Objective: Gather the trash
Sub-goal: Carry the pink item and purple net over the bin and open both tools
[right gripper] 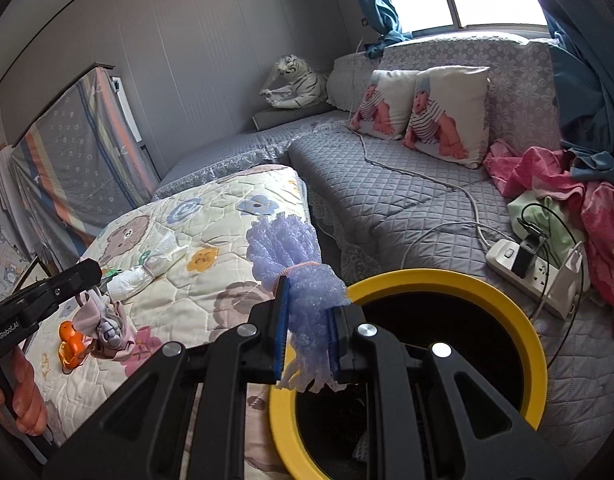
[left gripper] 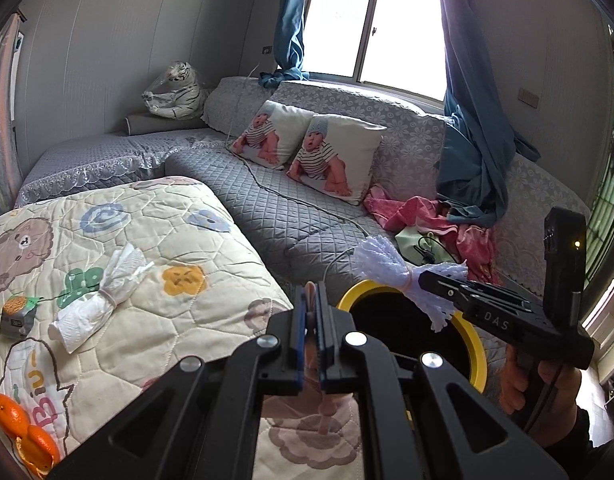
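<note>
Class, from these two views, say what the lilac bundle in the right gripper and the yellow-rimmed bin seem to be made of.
Lilac bundle: probably soft foam netting, matte; its surface is bubbly and its ends fray.
Bin: likely hard plastic, as the yellow rim is smooth and even.

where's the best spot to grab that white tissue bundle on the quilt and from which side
Grip the white tissue bundle at its pinched waist, where a band cinches it narrow. It lies flat on the quilt, so come straight down from above, fingers straddling the waist across its length. Both flared ends look too loose and wide.
</note>
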Tool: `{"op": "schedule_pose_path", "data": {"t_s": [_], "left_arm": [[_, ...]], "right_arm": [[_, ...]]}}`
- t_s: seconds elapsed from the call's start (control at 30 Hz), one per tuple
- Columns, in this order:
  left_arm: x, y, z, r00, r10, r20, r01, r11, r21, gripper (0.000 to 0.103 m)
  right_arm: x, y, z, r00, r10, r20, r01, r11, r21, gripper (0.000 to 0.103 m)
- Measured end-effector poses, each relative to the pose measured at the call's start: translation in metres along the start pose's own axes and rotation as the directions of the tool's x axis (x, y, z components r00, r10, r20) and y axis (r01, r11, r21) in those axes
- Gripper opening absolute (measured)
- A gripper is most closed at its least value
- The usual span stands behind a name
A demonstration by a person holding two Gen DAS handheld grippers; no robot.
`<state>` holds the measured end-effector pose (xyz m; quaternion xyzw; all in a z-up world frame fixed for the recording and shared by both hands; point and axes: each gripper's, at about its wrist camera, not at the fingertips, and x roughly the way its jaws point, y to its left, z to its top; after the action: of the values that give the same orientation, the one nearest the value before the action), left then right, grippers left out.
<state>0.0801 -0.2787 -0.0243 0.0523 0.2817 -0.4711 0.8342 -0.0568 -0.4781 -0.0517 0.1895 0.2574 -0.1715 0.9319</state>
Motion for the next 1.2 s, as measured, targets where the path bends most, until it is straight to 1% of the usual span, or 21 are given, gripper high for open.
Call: {"op": "schedule_pose_path", "data": {"t_s": [0.07, 0.17, 0.33, 0.47, 0.53, 0.73, 0.9, 1.0, 1.2], "left_arm": [[0.008, -0.006, 0.001, 1.000, -0.021, -0.014, 0.021, 1.000, 0.002, 0.004], [0.020, -0.014, 0.000, 0.999, -0.043, -0.029, 0.043, 0.999, 0.008, 0.004], [0.035, -0.028, -0.002, 0.996, -0.076, -0.043, 0.077, 0.997, 0.025, 0.004], [0.047, -0.044, -0.005, 0.994, -0.095, -0.050, 0.098, 0.993, 0.060, 0.004], [0.055, -0.048, -0.006, 0.992, -0.114, -0.062, 0.118, 0.991, 0.059, 0.004], [0.076, -0.064, -0.011, 0.987, -0.128, -0.093, 0.134, 0.988, 0.073, 0.004], [0.095, -0.074, -0.019, 0.983, -0.135, -0.126, 0.145, 0.986, 0.078, 0.004], [0.105, -0.081, -0.024, 0.982, -0.129, -0.141, 0.143, 0.985, 0.097, 0.004], [0.121, -0.078, -0.031, 0.972, -0.148, -0.181, 0.161, 0.985, 0.062, 0.004]], "right_arm": [[-0.001, -0.009, -0.002, 1.000, -0.023, 0.002, 0.023, 1.000, 0.010, 0.015], [-0.004, -0.021, -0.006, 0.997, -0.080, 0.008, 0.080, 0.997, 0.014, 0.015], [-0.006, -0.043, -0.014, 0.993, -0.121, -0.004, 0.121, 0.991, 0.048, 0.015], [-0.006, -0.056, -0.021, 0.990, -0.141, -0.020, 0.142, 0.987, 0.078, 0.015], [-0.006, -0.061, -0.025, 0.988, -0.151, -0.027, 0.153, 0.984, 0.086, 0.015], [-0.004, -0.073, -0.034, 0.983, -0.179, -0.044, 0.183, 0.977, 0.111, 0.015], [0.000, -0.086, -0.042, 0.980, -0.190, -0.065, 0.198, 0.971, 0.138, 0.015], [0.003, -0.094, -0.045, 0.978, -0.191, -0.078, 0.201, 0.966, 0.160, 0.015], [0.008, -0.106, -0.049, 0.977, -0.191, -0.099, 0.207, 0.958, 0.200, 0.016]]}}
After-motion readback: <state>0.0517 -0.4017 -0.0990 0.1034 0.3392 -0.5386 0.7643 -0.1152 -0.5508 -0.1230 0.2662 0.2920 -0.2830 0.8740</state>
